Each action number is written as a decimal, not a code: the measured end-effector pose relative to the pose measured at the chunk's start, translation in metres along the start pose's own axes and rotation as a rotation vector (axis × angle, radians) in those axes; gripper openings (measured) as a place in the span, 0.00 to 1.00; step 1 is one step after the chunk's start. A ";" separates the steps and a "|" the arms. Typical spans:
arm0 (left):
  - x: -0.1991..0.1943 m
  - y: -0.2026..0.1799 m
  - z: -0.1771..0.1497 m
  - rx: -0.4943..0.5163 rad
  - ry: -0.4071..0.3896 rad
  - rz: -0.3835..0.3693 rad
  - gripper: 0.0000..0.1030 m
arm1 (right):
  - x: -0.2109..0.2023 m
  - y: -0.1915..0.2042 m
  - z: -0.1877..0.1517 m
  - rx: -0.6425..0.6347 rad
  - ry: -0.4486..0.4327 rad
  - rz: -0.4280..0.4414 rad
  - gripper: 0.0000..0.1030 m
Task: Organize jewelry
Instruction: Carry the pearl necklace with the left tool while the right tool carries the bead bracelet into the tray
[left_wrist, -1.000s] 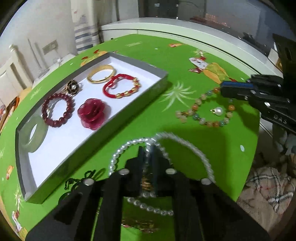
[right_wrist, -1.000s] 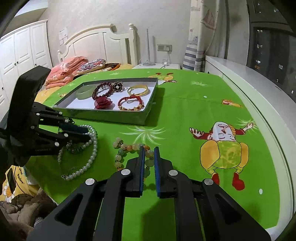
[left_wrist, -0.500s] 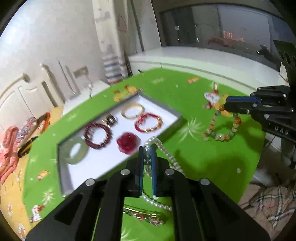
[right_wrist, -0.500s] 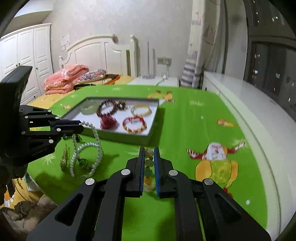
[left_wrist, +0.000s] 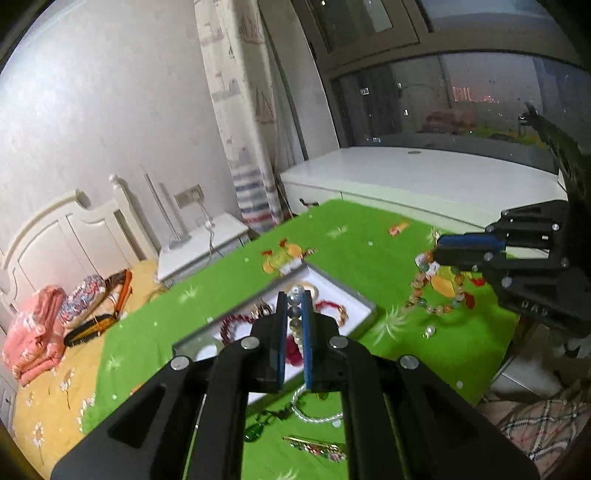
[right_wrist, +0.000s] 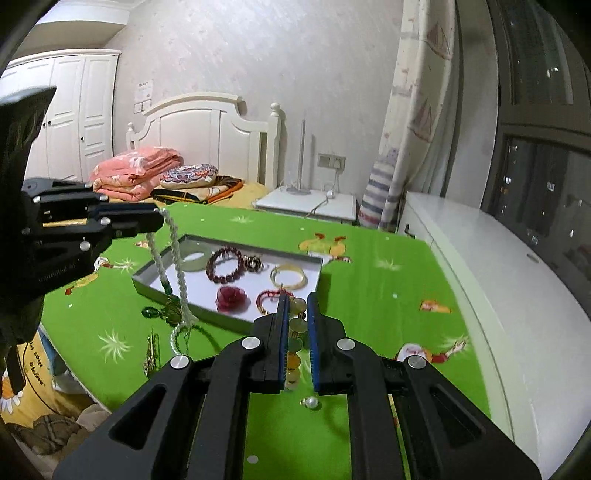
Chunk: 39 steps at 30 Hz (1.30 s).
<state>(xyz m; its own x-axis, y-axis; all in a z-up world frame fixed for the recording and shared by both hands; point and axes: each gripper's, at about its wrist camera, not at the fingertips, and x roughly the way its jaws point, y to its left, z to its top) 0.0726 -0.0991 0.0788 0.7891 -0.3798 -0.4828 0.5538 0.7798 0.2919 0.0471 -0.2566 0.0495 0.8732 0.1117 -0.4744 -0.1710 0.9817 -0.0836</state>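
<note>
- Our left gripper (left_wrist: 294, 301) was clamped on the pearl necklace (right_wrist: 176, 258), which hung below it.
- Our right gripper (right_wrist: 296, 301) pinched the multicoloured bead bracelet (left_wrist: 430, 291), with the jewelry tray (right_wrist: 168, 293) just ahead.

tray (right_wrist: 153, 292): 1 | bracelets in tray: 4 | brooches in tray: 2 | necklaces held: 2

The left gripper (left_wrist: 294, 299) is clamped on a pearl necklace (left_wrist: 295, 321) over the tray (left_wrist: 354, 295). At three o'clock the right gripper (left_wrist: 437, 249) pinches a bead bracelet (left_wrist: 424, 291) hanging above the green cloth (left_wrist: 369, 254).
</note>
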 end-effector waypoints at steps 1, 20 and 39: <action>-0.002 0.002 0.006 0.001 -0.009 0.008 0.07 | 0.000 0.001 0.003 -0.003 -0.004 0.000 0.10; 0.025 0.065 0.076 -0.084 -0.024 0.103 0.07 | 0.069 0.004 0.057 0.022 -0.002 0.100 0.10; 0.099 0.098 0.058 -0.110 0.097 0.169 0.07 | 0.165 0.027 0.056 0.081 0.136 0.217 0.10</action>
<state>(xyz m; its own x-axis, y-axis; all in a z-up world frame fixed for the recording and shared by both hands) 0.2200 -0.0888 0.1076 0.8361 -0.1940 -0.5132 0.3795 0.8799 0.2858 0.2123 -0.2032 0.0181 0.7498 0.3041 -0.5876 -0.3055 0.9469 0.1003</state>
